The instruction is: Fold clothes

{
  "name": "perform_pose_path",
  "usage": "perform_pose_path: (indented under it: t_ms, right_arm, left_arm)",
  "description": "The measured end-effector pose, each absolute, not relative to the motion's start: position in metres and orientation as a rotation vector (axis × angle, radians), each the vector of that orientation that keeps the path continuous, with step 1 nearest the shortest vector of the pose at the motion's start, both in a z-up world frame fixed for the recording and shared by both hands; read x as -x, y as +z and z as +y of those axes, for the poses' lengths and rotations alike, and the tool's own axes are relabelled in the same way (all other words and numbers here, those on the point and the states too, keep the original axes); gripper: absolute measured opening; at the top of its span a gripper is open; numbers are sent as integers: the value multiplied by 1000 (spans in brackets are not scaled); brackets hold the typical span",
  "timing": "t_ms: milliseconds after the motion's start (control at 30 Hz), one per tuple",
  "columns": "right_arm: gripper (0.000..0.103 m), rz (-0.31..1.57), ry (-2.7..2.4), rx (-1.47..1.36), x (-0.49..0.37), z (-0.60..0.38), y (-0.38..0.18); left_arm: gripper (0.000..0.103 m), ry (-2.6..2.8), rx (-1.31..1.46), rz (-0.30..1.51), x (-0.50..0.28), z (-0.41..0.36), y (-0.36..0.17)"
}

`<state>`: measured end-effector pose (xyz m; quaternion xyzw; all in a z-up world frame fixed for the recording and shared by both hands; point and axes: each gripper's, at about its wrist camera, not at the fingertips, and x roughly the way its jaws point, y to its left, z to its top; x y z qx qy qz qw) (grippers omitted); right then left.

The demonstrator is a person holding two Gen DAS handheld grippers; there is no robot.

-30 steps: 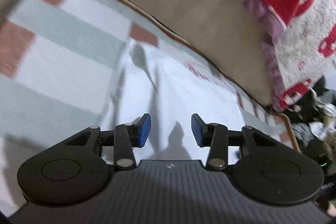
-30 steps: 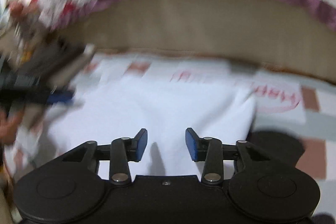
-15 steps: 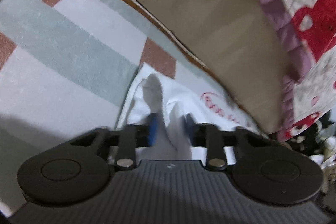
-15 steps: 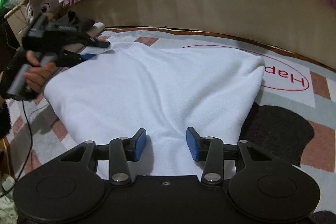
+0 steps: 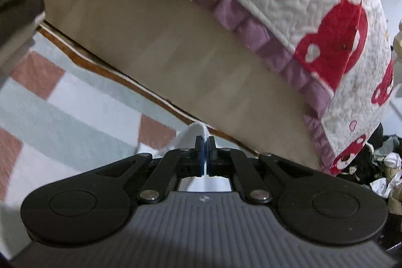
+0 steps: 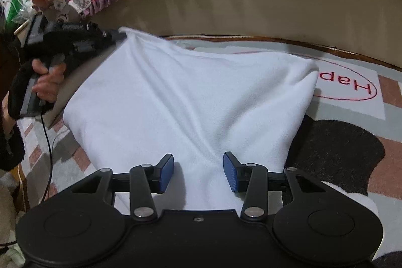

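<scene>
A white fleece garment point(image 6: 191, 102) lies spread on the checked rug. My left gripper point(image 5: 205, 142) is shut on a far corner of that garment point(image 5: 194, 131), which pokes up past its blue pads. In the right wrist view this left gripper point(image 6: 120, 36), held by a hand point(image 6: 46, 82), lifts the corner off the rug at the upper left. My right gripper point(image 6: 198, 171) hovers open over the garment's near edge, cloth below its blue pads point(image 6: 167, 167) and nothing pinched between them.
The rug point(image 6: 392, 150) has pink, grey and white squares, a dark patch point(image 6: 339, 142) and a red "Hap" print point(image 6: 349, 84). A beige bed base point(image 6: 251, 4) with a quilted, purple-frilled cover point(image 5: 314, 16) stands behind. A plush toy point(image 6: 54, 1) and clutter point(image 5: 384, 167) sit at the sides.
My left gripper closed on the garment's far corner and raised it. The right gripper stayed open over the near edge, sinking slightly.
</scene>
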<state>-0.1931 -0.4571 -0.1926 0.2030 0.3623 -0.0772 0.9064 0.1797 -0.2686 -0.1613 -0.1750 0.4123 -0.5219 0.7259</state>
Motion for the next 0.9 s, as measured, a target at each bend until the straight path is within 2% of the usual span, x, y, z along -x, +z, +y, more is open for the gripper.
perform_pose_path:
  t_ms: [100, 233, 333, 400, 500, 567, 633, 767, 867, 900]
  right_arm:
    - [48, 750, -150, -422, 194, -459, -192]
    - [48, 763, -152, -390, 188, -456, -191]
    - [48, 770, -161, -364, 187, -452, -191]
    - [48, 784, -179, -345, 185, -449, -189]
    - [49, 813, -234, -287, 180, -438, -182]
    - [53, 822, -274, -238, 179, -429, -176]
    - [54, 816, -285, -210, 183, -421, -171]
    - [54, 774, -269, -253, 198, -416, -167]
    - [54, 753, -235, -318, 207, -416, -166]
    - [54, 759, -230, -310, 206, -415, -167]
  left_arm:
    - [1, -1095, 348, 895, -185, -266, -161]
    - [0, -965, 263, 702, -181, -260, -149]
    - [2, -1035, 314, 831, -189, -255, -154]
    - [3, -1066, 241, 885, -178, -250, -157]
    - [22, -1122, 170, 1021, -160, -242, -170]
    - [26, -1189, 190, 1111, -153, -241, -180]
    - [45, -1194, 227, 1226, -153, -246, -191]
    - [47, -1184, 290, 1335, -153, -243, -202]
    - [54, -1199, 297, 1350, -153, -243, -207]
    - [61, -1211, 302, 1345, -153, -246, -210]
